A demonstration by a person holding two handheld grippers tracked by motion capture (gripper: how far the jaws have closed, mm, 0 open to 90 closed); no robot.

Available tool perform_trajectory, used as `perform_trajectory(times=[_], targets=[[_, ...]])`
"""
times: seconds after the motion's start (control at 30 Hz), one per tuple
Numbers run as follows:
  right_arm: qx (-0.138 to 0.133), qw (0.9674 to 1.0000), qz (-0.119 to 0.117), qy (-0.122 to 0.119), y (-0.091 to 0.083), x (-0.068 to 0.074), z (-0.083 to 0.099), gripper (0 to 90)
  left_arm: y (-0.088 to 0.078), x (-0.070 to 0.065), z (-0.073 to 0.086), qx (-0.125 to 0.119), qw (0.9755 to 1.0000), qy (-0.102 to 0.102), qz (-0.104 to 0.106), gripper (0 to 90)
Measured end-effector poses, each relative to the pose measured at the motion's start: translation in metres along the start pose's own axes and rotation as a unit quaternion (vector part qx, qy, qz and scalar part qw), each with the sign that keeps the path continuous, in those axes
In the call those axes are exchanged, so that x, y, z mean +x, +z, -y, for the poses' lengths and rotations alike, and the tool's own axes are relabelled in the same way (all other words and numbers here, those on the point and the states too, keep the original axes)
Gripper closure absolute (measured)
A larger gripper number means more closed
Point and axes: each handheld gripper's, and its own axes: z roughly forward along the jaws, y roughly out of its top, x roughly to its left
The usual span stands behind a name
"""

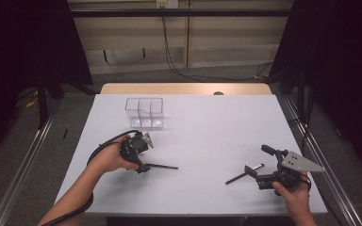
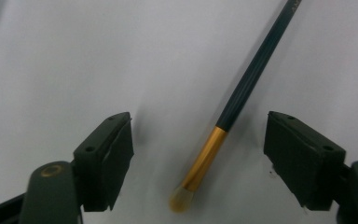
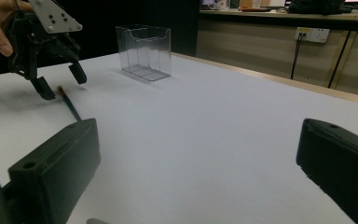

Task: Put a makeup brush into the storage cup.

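Brush (image 2: 242,93) between left fingers (image 2: 107,158), organizer (image 1: 144,113) beyond

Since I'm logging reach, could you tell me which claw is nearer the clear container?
Left. The left claw sits just in front of the clear container; the right claw is far off toward the table's right edge.

text: none I can read | brush handle (image 2: 256,70): pale print at its far tip, too blurred and cut off

A white table (image 1: 207,127) carries a clear organizer (image 1: 144,113) and two brushes (image 1: 162,166) (image 1: 243,174)
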Motion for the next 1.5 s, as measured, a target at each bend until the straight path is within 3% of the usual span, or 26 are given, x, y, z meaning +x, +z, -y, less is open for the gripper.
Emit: perform_trajectory(times=[0.27,0.47,0.5,0.6,0.67,0.77,0.83,0.97,1.03,1.33,1.47,1.5], targets=[[0.003,1.0000,0.000,0.001,0.0000,-0.0006,0.0005,0.0,0.0009,-0.0016,-0.0006,0.010,0.9999,0.009,0.009,39.7],[0.005,1.0000,0.000,-0.001,0.0004,-0.0002,0.0004,0.0,0.0012,-0.0025,0.0012,0.002,0.9996,-0.006,0.028,48.5],[0.005,1.0000,0.000,-0.001,0.0006,-0.0002,0.0004,0.0,0.0002,-0.0009,0.0011,0.009,0.9995,0.006,0.030,50.9],[0.006,1.0000,0.000,-0.001,0.0009,-0.0002,0.0005,0.0,0.0007,-0.0021,0.0009,0.005,0.9994,0.000,0.034,55.2],[0.006,1.0000,0.000,-0.002,0.0008,-0.0003,0.0005,0.0,-0.0001,-0.0009,0.0006,0.010,0.9992,0.012,0.037,56.4],[0.007,1.0000,0.002,-0.001,0.0004,-0.0011,0.0007,0.0,-0.0001,-0.0015,0.0008,0.006,0.9992,-0.006,0.040,69.1],[0.007,1.0000,0.002,-0.001,0.0003,-0.0011,0.0007,0.0,-0.0015,0.0009,0.0003,0.020,0.9988,0.012,0.043,71.0],[0.008,1.0000,0.003,-0.002,0.0006,-0.0011,0.0008,0.0,-0.0010,0.0002,-0.0023,0.031,0.9983,0.015,0.047,78.3],[0.014,0.9999,0.004,-0.005,0.0014,-0.0010,0.0012,0.0,-0.0004,-0.0004,-0.0032,0.034,0.9983,0.007,0.048,83.8],[0.017,0.9998,0.001,-0.005,0.0034,-0.0002,0.0015,0.0,-0.0015,-0.0011,0.0022,0.015,0.9988,-0.016,0.044,84.1],[0.020,0.9998,0.000,-0.004,0.0044,-0.0005,0.0020,0.0,-0.0029,0.0013,0.0011,0.012,0.9972,-0.048,0.055,84.2],[0.020,0.9998,0.000,-0.004,0.0044,-0.0005,0.0020,0.0,-0.0029,0.0013,0.0011,0.012,0.9972,-0.048,0.055,84.2]])
